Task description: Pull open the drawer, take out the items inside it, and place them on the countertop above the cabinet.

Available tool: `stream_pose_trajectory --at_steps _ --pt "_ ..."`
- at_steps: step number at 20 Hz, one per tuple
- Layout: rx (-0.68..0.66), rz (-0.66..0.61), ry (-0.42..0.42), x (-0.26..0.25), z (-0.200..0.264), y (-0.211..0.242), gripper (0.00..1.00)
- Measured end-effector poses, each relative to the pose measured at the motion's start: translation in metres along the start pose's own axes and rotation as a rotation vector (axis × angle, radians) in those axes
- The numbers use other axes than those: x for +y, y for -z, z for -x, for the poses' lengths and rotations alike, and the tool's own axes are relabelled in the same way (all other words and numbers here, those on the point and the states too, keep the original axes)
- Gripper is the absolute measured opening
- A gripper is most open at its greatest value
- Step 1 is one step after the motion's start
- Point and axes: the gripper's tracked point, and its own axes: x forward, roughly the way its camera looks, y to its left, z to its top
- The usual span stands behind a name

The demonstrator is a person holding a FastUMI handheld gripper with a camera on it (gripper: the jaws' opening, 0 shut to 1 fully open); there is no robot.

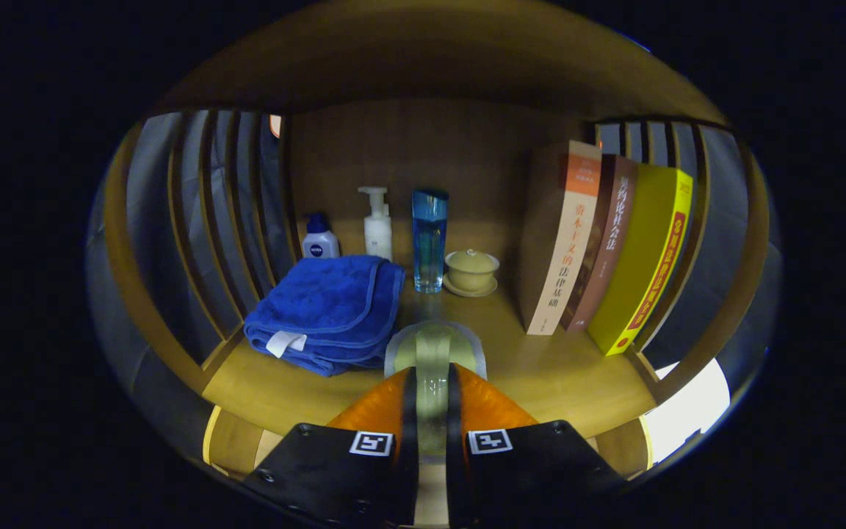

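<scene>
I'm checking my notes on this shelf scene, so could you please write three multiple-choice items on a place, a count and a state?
1. Where is the blue towel? A left of the fingers, B on the books, C behind the bottles.
2. How many books stand upright? A one, B three, C five.
3. What is the hand-held gripper doing? A wide open, B closed on a roll of tape, C closed on the cup.

A: it lies folded to their left. B: three spines show. B: both fingers press the roll.
</scene>
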Motion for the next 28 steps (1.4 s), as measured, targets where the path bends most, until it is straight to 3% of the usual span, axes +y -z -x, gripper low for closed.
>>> stream_pose_trajectory --at_steps 4,11,15,16,17,19,22,28 --pt "0.045 0.026 0.029 -0.003 -0.022 0.011 0.25" --pt "0.033 -0.04 0.063 -0.011 -0.036 0.015 0.3" --pt "0.022 -0.062 0.033 -0.005 -0.034 0.013 0.35" --pt "0.013 -0.054 0.029 -0.004 -0.032 0.011 0.42" --pt "0.001 -0.043 0.02 0.0 -0.028 0.008 0.58" --pt "-0.011 -0.026 0.01 0.005 -0.022 0.006 0.71" --pt "-0.031 -0.041 -0.009 0.015 -0.011 0.004 0.97" --pt "-0.167 0.003 -0.021 0.024 0.038 -0.032 0.99"
